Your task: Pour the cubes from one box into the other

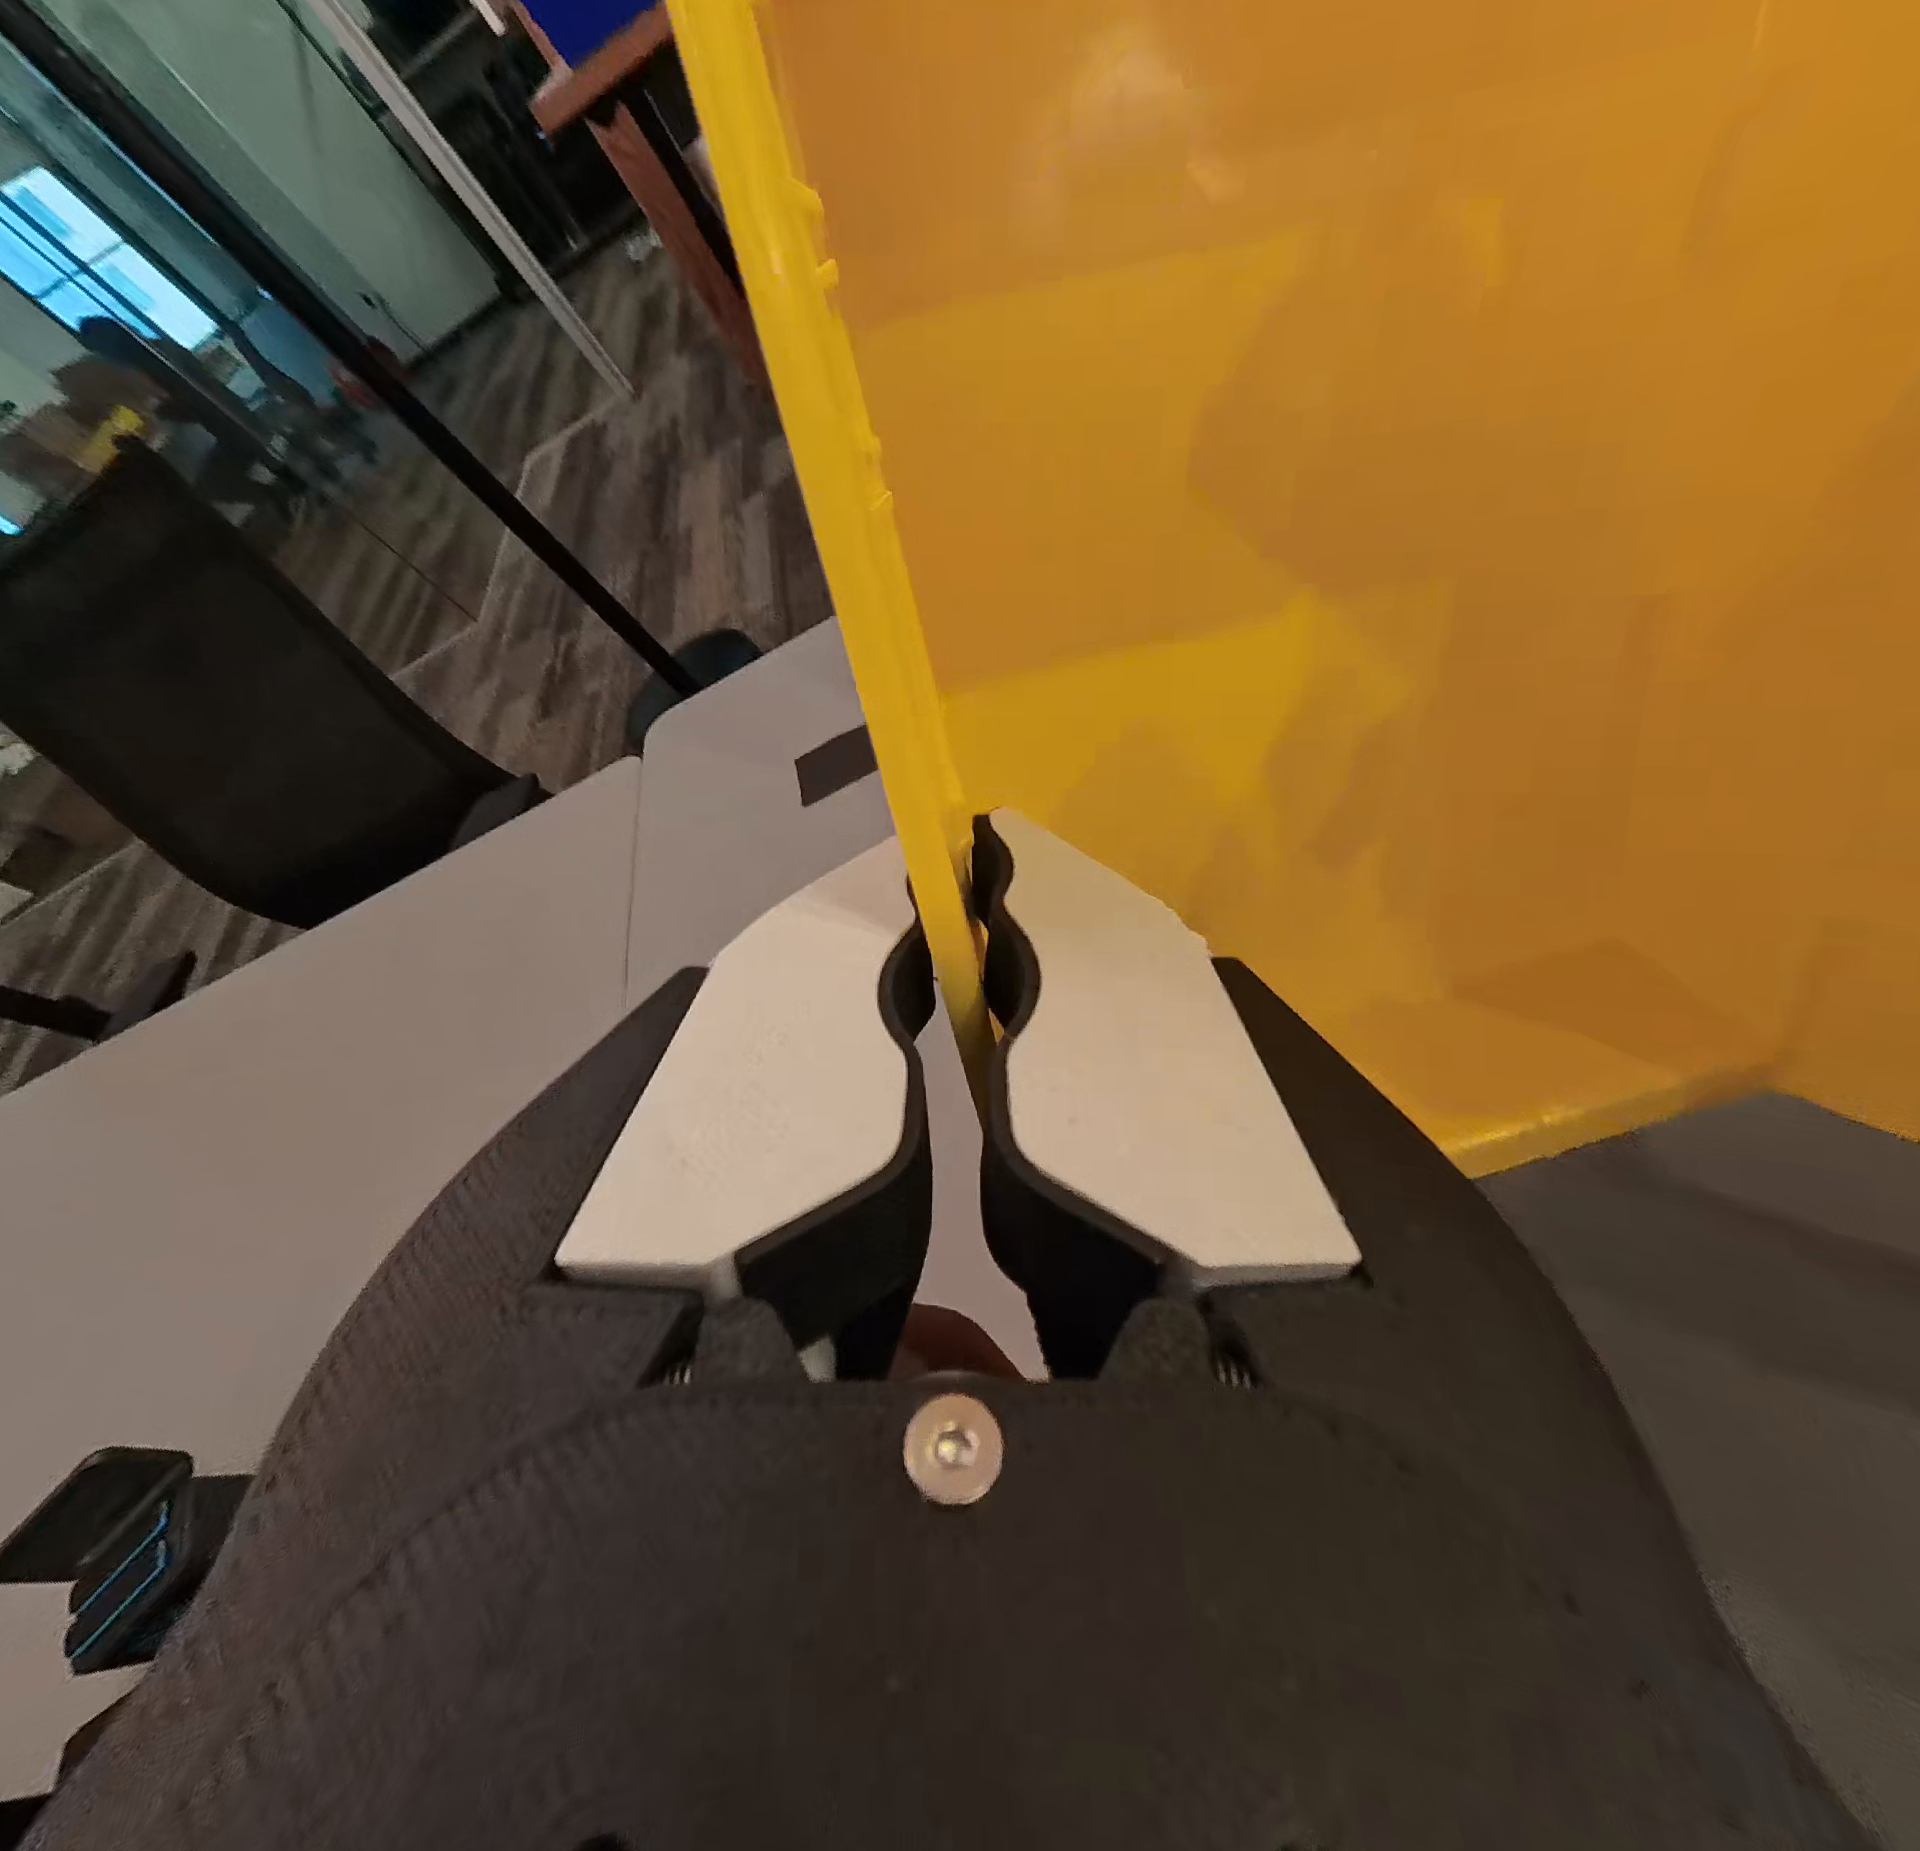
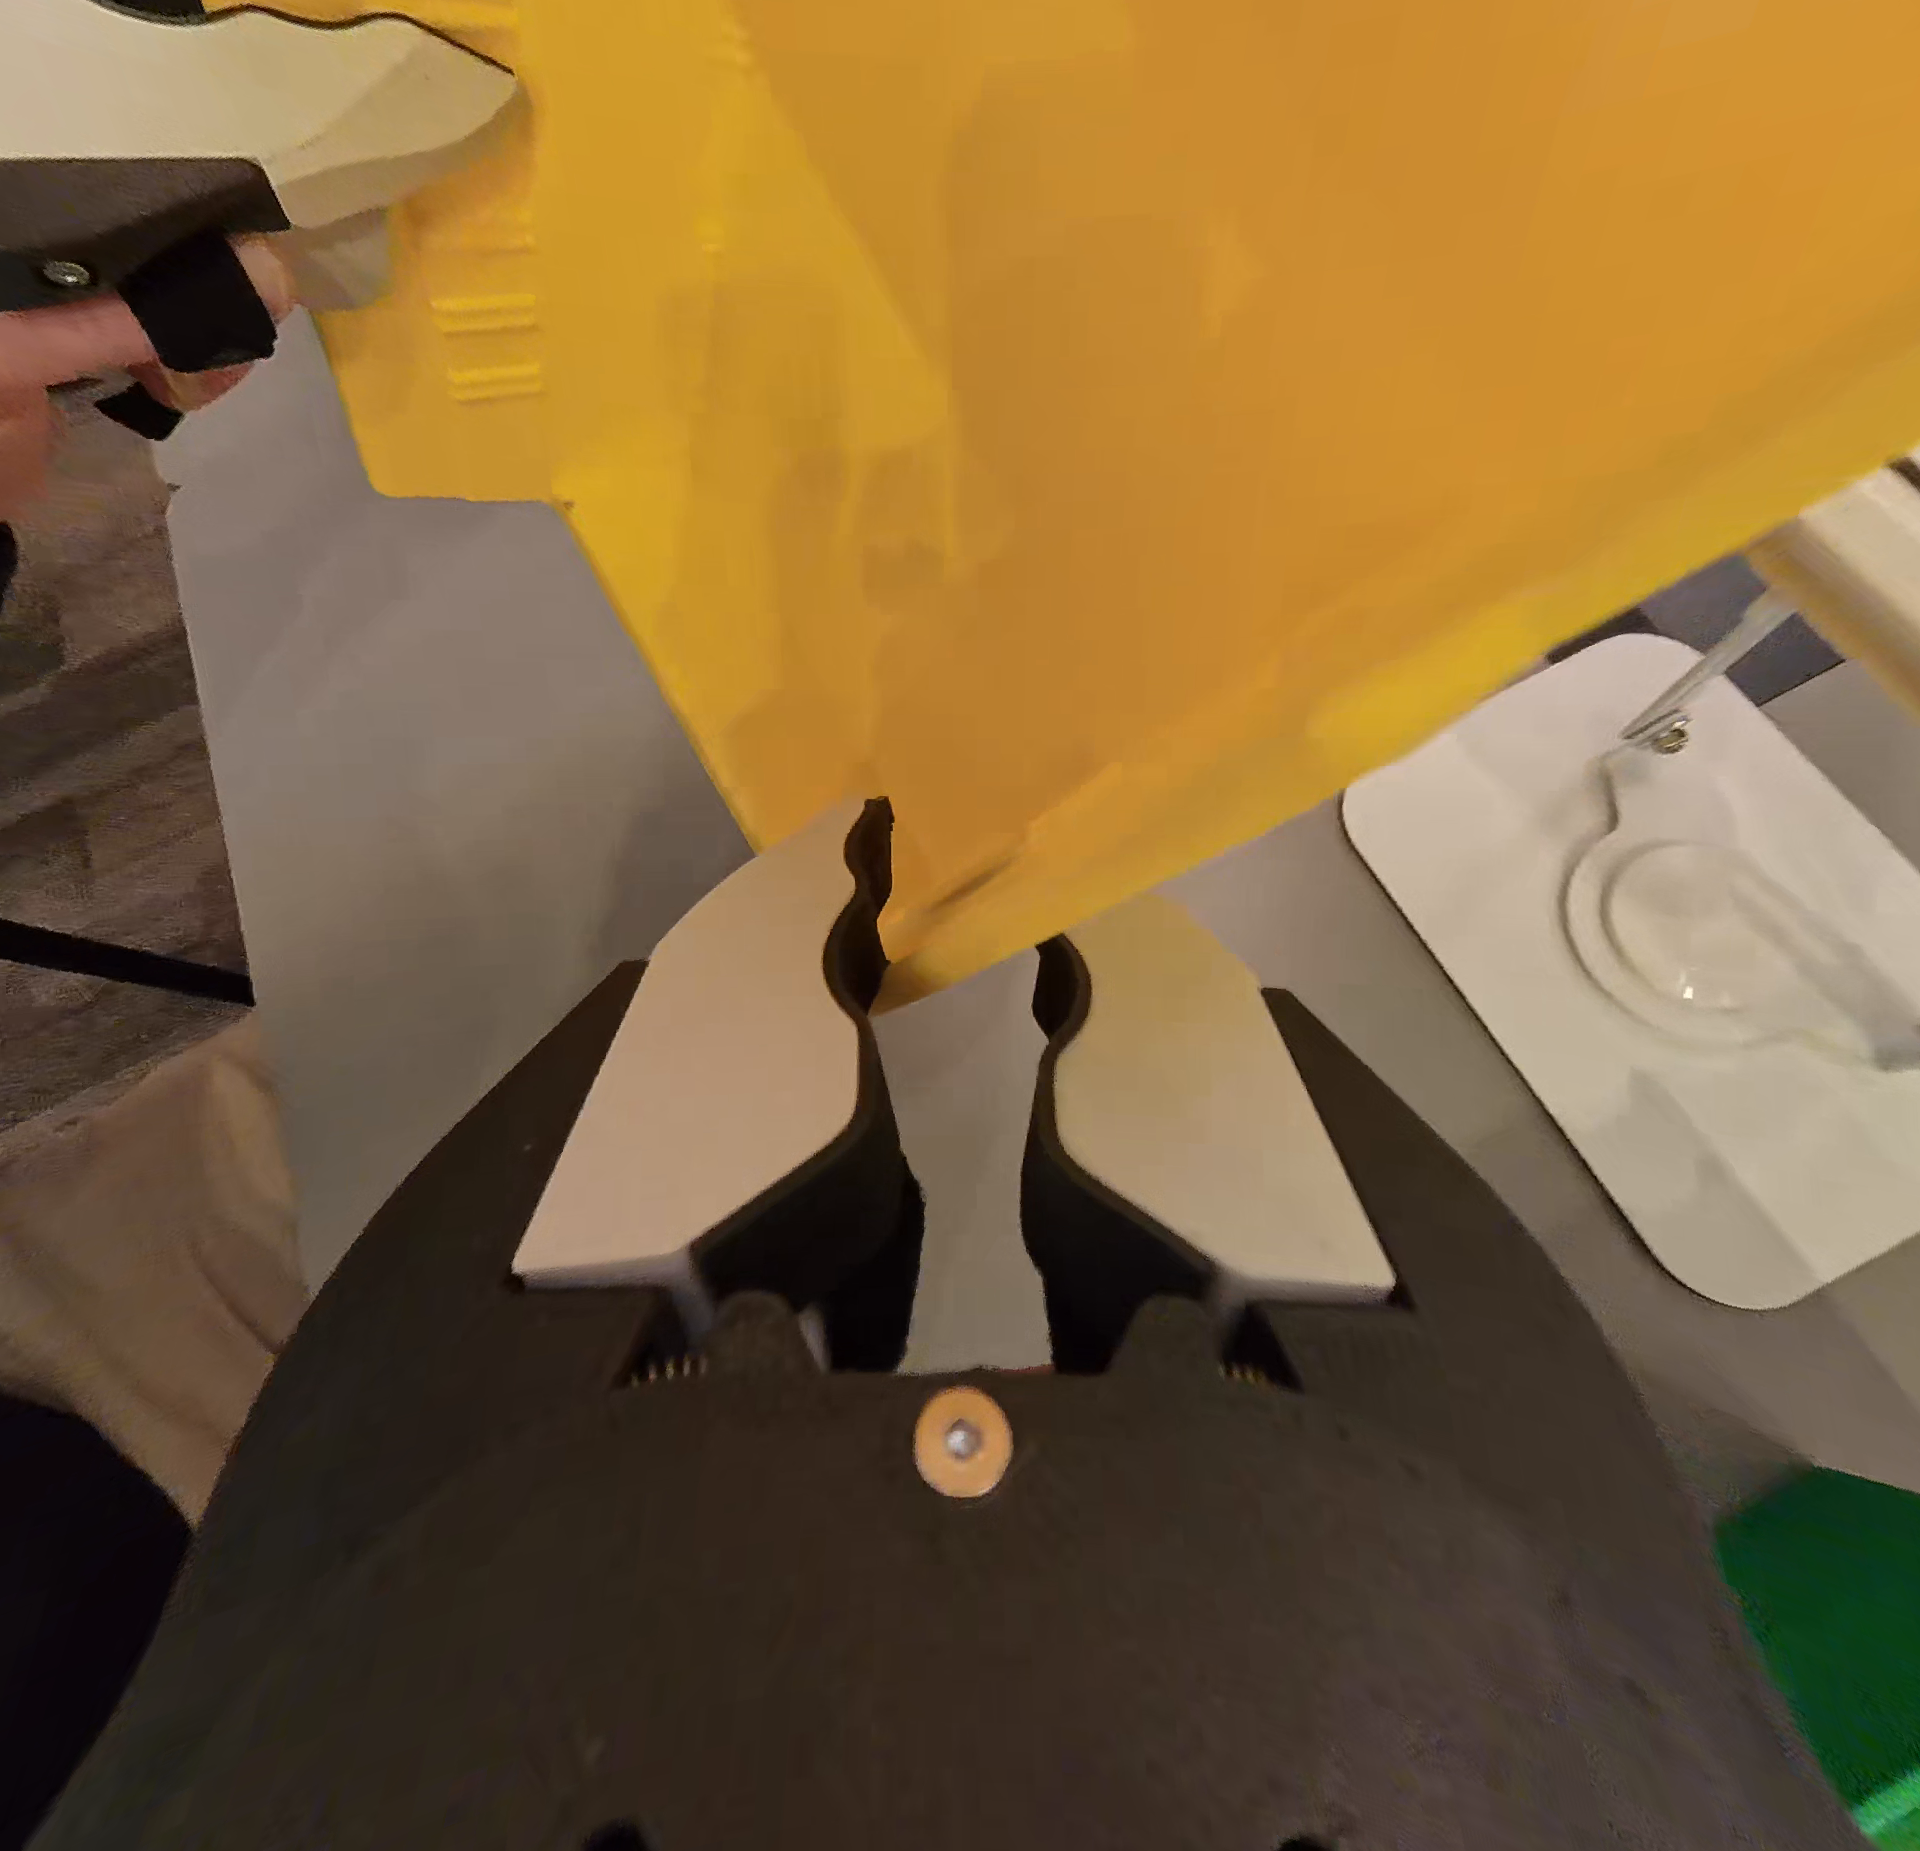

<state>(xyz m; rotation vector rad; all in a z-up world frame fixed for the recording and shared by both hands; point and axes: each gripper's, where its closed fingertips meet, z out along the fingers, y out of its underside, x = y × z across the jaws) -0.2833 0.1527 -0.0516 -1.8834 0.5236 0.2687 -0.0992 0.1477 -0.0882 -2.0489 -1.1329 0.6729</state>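
Left gripper (image 1: 961, 866) on yellow box (image 1: 1351, 451) rim.

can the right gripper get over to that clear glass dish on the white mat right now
Probably not yet. The right gripper is clamped on the tilted yellow box, which the left gripper also holds. The glass dish on the white mat lies uncovered, so the path is free after release.

White mat (image 2: 1538, 1105), black chair (image 1: 218, 721)
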